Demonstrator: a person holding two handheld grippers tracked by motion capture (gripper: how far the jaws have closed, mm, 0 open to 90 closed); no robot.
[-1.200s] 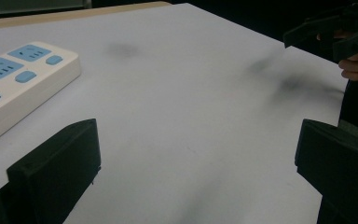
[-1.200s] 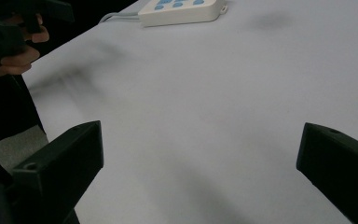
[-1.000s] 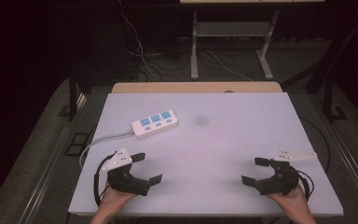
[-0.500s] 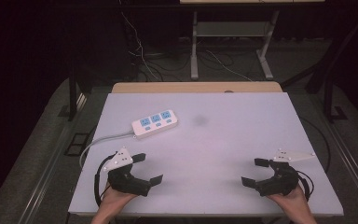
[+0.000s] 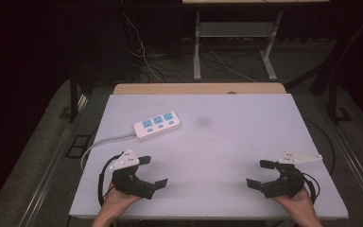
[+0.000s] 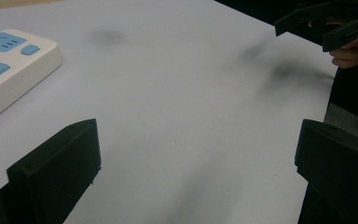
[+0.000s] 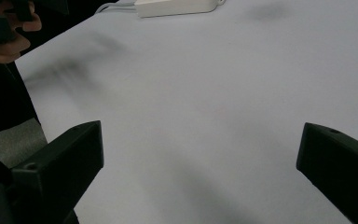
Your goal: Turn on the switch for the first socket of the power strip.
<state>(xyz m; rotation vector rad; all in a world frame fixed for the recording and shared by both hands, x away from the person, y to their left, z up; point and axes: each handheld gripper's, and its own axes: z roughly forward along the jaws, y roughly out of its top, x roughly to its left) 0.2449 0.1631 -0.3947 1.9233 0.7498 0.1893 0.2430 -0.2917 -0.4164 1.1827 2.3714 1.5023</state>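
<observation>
On the pale lavender rectangular worktop (image 5: 217, 142), a white plastic power strip with blue sockets and buttons (image 5: 157, 125) lies left of centre toward the far edge, its white cable (image 5: 99, 144) trailing off the left side. The black left gripper (image 5: 152, 171) sits near the front left corner, well apart from the black right gripper (image 5: 260, 173) near the front right; both have jaws spread wide, holding nothing.

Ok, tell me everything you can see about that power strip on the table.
The power strip is a white, plastic-looking bar with three blue socket panels in a row along its top and a small blue button beside each. It lies flat on the pale table, in the far left part, set at a slant. A white cable leaves its left end and curves off the table's left edge. Neither gripper touches it.
</observation>
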